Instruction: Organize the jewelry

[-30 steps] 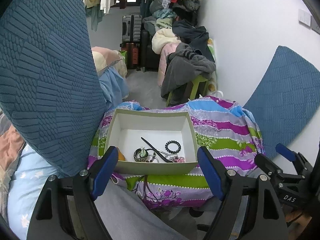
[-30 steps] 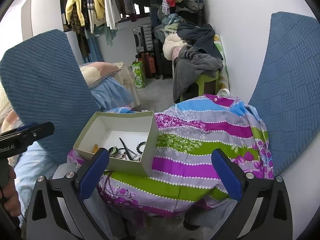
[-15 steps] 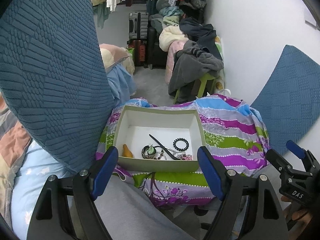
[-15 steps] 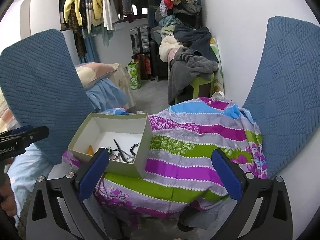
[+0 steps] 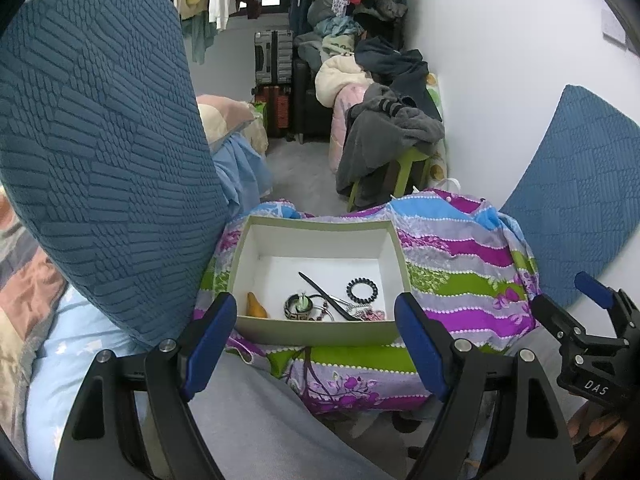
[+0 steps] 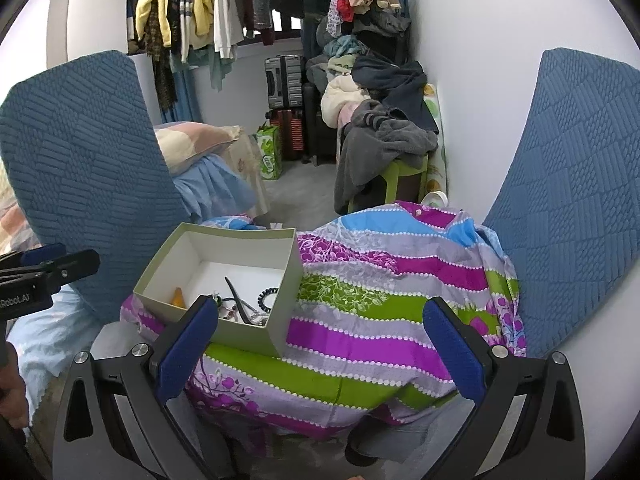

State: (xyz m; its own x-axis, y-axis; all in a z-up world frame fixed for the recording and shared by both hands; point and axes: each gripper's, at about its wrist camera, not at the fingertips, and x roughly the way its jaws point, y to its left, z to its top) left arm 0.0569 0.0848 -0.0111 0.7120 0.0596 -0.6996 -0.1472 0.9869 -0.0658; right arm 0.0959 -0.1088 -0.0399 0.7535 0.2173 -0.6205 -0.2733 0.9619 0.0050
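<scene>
Green-rimmed box [image 5: 320, 334] sits between spread left tongs [image 5: 316, 320].

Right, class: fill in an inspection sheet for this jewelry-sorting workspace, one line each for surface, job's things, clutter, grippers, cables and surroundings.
Surface: striped floral cloth draped over a low support.
Job's things: open box on the cloth holds a black beaded bracelet, black hair stick, patterned ring, orange piece and tangled chains.
Clutter: clothes pile on a green stool.
Grippers: left gripper and right gripper both open, empty, short of the box.
Cables: nothing seen.
Surroundings: blue textured cushions, hanging clothes, suitcases.
</scene>
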